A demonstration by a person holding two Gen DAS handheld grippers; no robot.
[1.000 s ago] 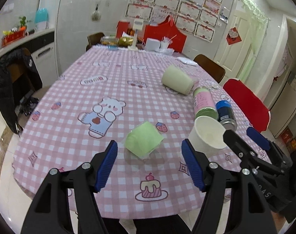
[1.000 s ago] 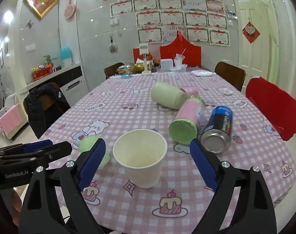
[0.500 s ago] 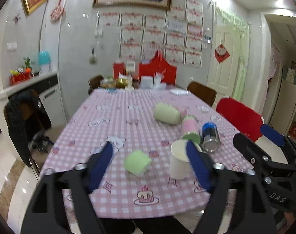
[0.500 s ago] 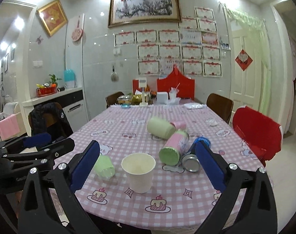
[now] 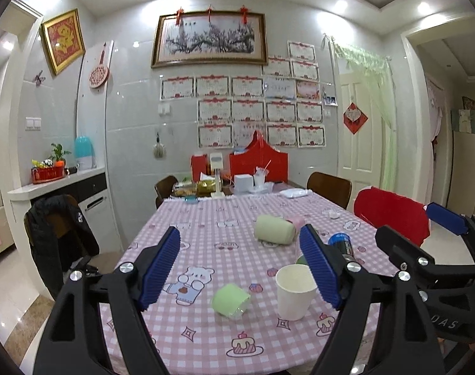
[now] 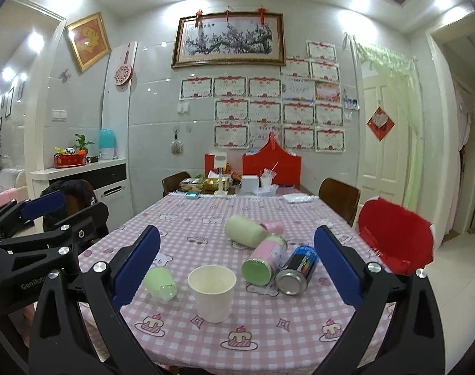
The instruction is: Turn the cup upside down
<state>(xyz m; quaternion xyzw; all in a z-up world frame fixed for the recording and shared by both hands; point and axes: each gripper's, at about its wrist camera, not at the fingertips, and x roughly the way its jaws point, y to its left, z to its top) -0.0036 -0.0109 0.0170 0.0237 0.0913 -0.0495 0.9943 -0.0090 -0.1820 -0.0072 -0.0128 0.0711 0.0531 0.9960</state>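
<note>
Both claws wide and holding nothing: left gripper (image 5: 240, 267) and right gripper (image 6: 237, 268) hang short of the table's near edge, presumably backed off for a clear line in. White paper cup (image 6: 211, 293) upright, mouth up, near the near edge of the checked table (image 6: 300, 343) (not flipped yet). Green cup (image 6: 160, 283) on its side just beside it, toward the left edge. Pink jar (image 6: 264, 262) and dark can (image 6: 296, 268) tipped over beyond. "GenRobo" legible on the left tool; can print unreadable.
</note>
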